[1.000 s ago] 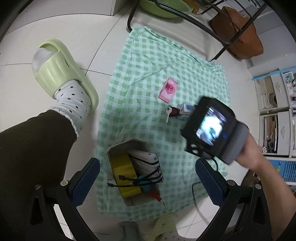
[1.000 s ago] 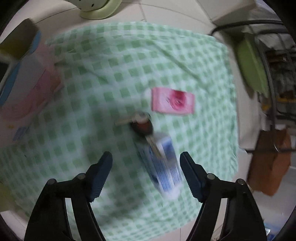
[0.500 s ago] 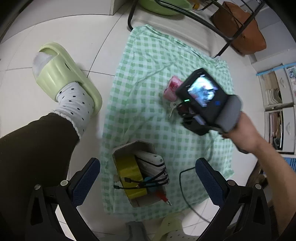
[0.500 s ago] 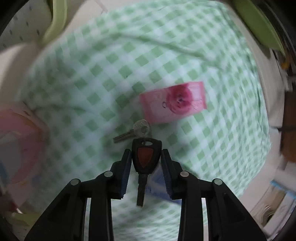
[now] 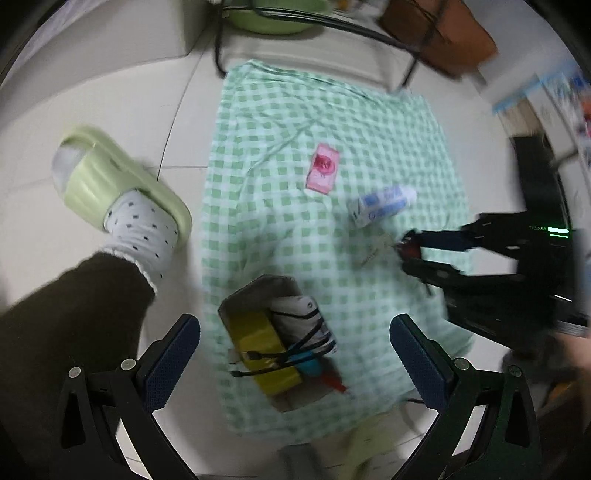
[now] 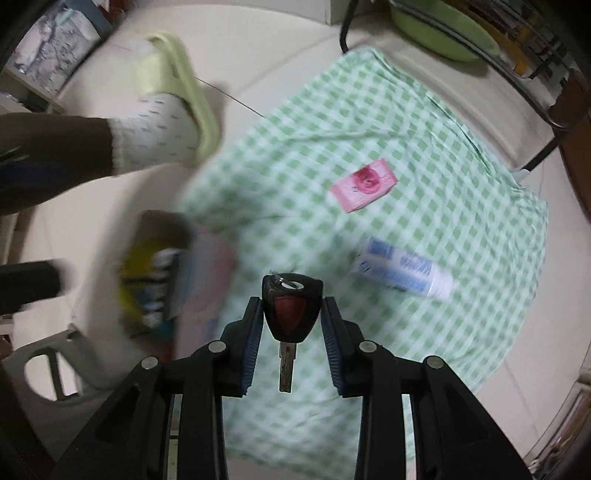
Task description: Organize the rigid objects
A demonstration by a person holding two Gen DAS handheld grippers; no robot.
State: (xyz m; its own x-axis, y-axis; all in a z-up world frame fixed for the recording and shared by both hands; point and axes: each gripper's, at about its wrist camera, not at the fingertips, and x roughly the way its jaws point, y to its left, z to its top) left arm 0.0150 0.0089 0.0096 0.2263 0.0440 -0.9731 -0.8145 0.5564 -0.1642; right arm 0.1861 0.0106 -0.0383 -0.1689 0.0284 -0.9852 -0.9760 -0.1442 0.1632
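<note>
A home floor: pale tiles (image 5: 110,92), checked cloth (image 5: 332,110), slippered foot (image 5: 110,184), green basin (image 6: 439,33) under a rack.

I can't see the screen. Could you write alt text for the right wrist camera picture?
The right gripper clamps a black car key with a red emblem, held above a green checked cloth on a tiled floor. On the cloth lie a pink packet and a blue-and-white tube; a blurred box of items sits left, near a foot in a green slipper.

We note a green slipper (image 5: 110,184) over a dotted sock (image 5: 144,229) on white floor tiles (image 5: 110,92). A green basin (image 6: 439,29) sits under a dark metal rack (image 5: 332,26), brown bag (image 5: 439,37) alongside.
</note>
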